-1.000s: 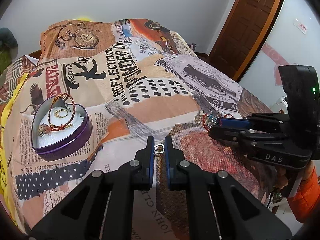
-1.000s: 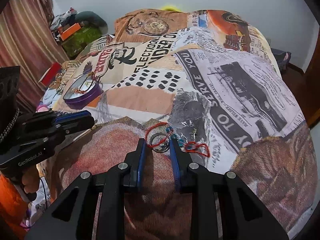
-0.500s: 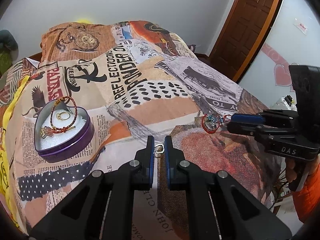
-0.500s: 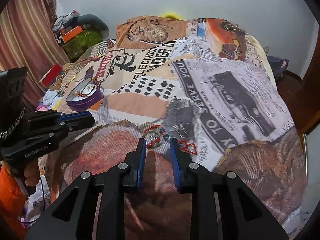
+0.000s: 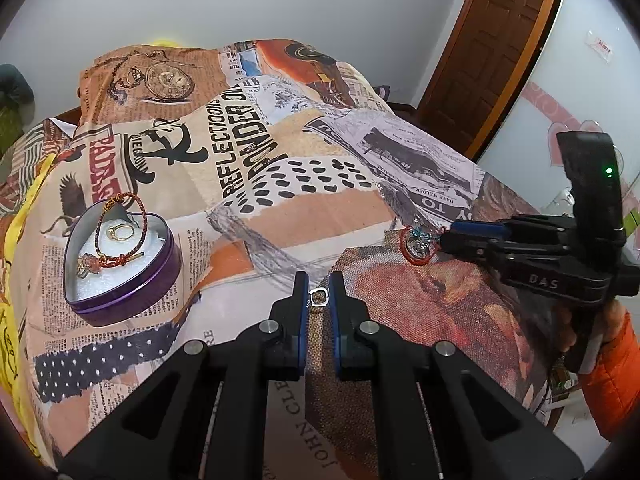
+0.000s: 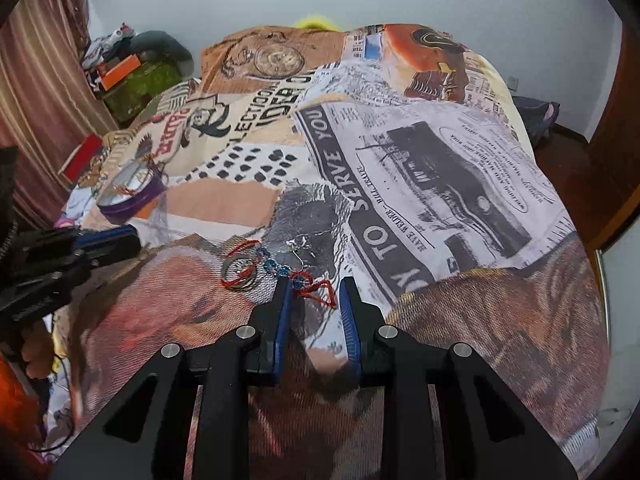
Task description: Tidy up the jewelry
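Note:
My left gripper (image 5: 319, 294) is shut on a small silver ring (image 5: 319, 297), held above the printed bedspread. A purple heart-shaped tin (image 5: 120, 264) with a white pad sits to the left; it holds a gold ring (image 5: 119, 232) and a red cord bracelet (image 5: 120, 236). In the right wrist view the tin (image 6: 132, 196) is far left. My right gripper (image 6: 314, 300) is open over a pile of red cord jewelry with blue beads (image 6: 276, 268) and a silver ring (image 6: 239, 274); a red cord loop lies between its jaws. The pile (image 5: 418, 245) also shows in the left wrist view.
The bedspread (image 5: 280, 184) covers the whole bed. A wooden door (image 5: 500, 48) stands at the back right. Curtains and clutter (image 6: 120, 76) line the far left side. The bed edge drops off at right (image 6: 592, 264).
My right gripper has opened wider and moved right and forward, so the red cord loop now lies between its jaws. My left gripper still holds the small ring in place.

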`<state>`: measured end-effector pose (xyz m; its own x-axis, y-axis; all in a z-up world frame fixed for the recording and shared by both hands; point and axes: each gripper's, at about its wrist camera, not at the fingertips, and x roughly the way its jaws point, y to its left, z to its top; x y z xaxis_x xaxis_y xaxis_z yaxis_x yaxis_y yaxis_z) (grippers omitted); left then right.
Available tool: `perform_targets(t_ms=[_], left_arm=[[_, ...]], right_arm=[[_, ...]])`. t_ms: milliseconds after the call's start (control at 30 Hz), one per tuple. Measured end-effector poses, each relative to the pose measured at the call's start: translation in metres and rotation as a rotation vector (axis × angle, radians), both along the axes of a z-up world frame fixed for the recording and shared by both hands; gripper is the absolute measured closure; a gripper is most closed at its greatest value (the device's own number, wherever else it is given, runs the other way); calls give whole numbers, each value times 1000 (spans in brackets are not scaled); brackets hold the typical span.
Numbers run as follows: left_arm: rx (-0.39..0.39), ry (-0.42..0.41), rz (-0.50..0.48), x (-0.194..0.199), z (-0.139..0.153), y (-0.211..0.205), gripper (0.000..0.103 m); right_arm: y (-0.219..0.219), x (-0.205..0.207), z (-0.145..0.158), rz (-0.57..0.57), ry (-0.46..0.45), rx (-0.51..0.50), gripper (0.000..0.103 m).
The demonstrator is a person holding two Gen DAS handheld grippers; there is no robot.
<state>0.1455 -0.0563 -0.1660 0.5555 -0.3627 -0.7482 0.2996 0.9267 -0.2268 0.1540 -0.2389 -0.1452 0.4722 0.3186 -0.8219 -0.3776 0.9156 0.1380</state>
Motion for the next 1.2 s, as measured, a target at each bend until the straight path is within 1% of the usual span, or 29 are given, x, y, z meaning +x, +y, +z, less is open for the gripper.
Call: perform_targets(t_ms=[67, 133, 167, 200, 333, 500, 600, 767, 1033, 1200], left_arm=[[2, -1, 1, 0, 0, 1, 95], [1, -1, 2, 0, 1, 1, 95], [1, -2, 4, 0, 1, 2, 95], [1, -2, 5, -1, 1, 2, 95], [-1, -4, 9, -2, 3, 3, 95], [-2, -17, 11, -5, 8, 3, 95], [-3, -28, 12, -7, 13, 3, 95], [-9, -52, 18, -12, 24, 5, 95], [-16, -93, 37, -19, 40, 12, 95], [-23, -114, 56, -24, 48, 21, 95]], right_arm=[[0, 0, -3, 1, -7, 21, 81], [-1, 2, -6, -1, 14, 43, 82], [-2, 1, -6, -5, 11, 48, 84], [-1, 0, -6, -3, 5, 51, 95], [-4, -6, 0, -7, -16, 75, 100], [-10, -11, 20, -45, -87, 100, 100], [-15, -13, 40, -63, -137, 120, 100], [-13, -16, 66, -66, -208, 133, 100], [-7, -20, 93, -57, -280, 163, 101], [2, -22, 104, -39, -317, 150, 101]])
